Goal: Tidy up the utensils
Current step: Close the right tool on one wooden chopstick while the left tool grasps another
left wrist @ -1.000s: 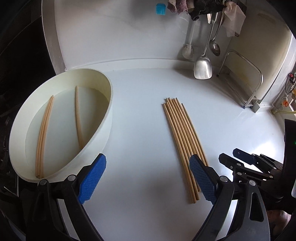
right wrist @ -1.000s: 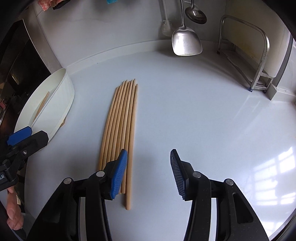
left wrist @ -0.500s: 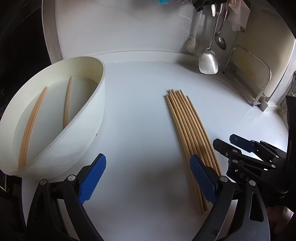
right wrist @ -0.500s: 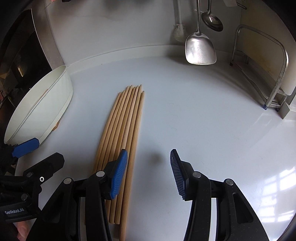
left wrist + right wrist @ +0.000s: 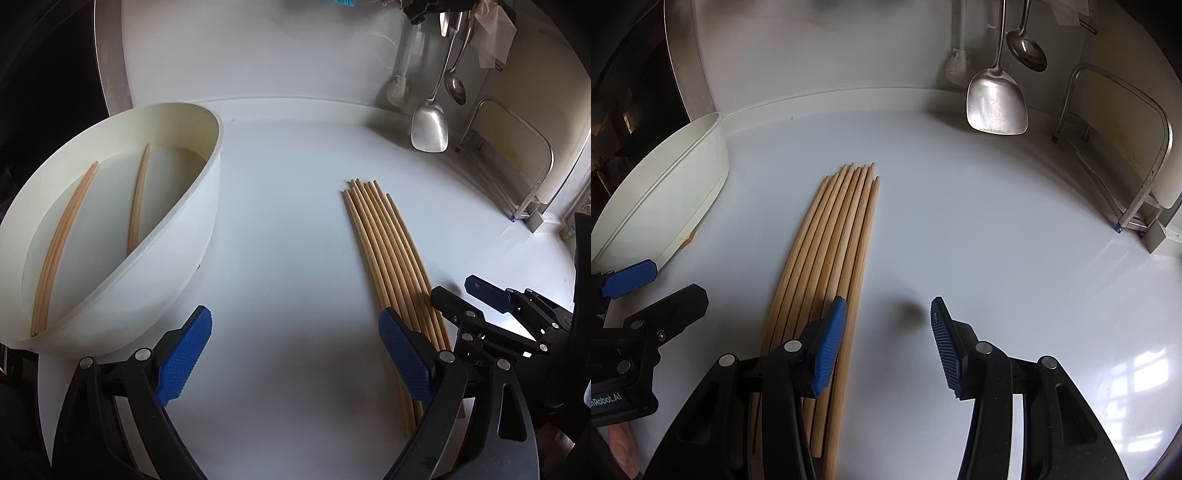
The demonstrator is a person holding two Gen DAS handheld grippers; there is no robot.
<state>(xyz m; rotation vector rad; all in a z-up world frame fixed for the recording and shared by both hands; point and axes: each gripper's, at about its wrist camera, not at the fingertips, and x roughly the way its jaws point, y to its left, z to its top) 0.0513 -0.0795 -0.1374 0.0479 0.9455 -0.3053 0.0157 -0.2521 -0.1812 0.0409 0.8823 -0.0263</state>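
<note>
left wrist view: at the bottom of the frame the left gripper [image 5: 295,358] has its blue pads [image 5: 183,354] spread wide apart with nothing between them, over bare white counter [image 5: 288,236]. its right pad overlaps the near end of the bundle of chopsticks [image 5: 388,251], which lies flat on the counter right of centre and runs away toward the upper middle. at the lower right the right gripper [image 5: 476,295] reaches in, its dark finger at the right edge of the bundle; whether it touches cannot be told here. on the left sits the white tub [image 5: 184,254], with loose chopsticks [image 5: 59,240] lying along its floor in two separate groups. in the upper right a steel spatula [image 5: 430,125] and a ladle [image 5: 456,86] hang against the wall, a metal rack [image 5: 532,173] beside them.

right wrist view: the right gripper [image 5: 886,339] at the bottom is released, jaws well apart and holding nothing, its left pad over the right side of the chopsticks [image 5: 834,240]. the left gripper [image 5: 653,284] shows at the lower left, between the bundle and the tub [image 5: 676,199]. the spatula [image 5: 997,103] hangs at the upper right.
</note>
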